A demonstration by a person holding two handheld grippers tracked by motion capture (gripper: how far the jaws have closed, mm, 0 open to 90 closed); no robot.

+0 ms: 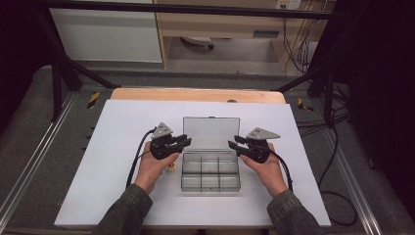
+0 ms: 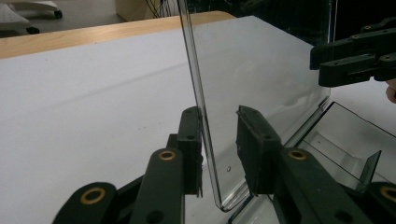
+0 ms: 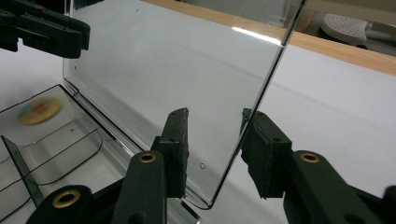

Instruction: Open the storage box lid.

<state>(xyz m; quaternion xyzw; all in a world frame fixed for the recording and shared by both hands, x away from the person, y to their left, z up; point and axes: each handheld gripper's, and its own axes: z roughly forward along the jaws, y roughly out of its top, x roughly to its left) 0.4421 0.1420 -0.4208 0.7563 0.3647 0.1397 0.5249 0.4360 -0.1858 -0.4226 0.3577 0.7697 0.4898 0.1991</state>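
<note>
Left gripper [image 2: 219, 140] straddling the left edge of the upright clear lid [image 2: 261, 70], outer pad touching, inner pad off: jaws spread, no pinch. Right gripper [image 3: 212, 149] same on the right edge, outer pad against it, not clamped. Lid hinged to clear compartment box [image 1: 210, 176] at frame centre of the high view. Likely light, stiff, slick plastic, brittle at the hinge; best taken low on the side edges. Small yellowish round object [image 1: 171, 167] just left of the box, under the left hand. White table sheet [image 1: 112, 147] otherwise unobstructed.
</note>
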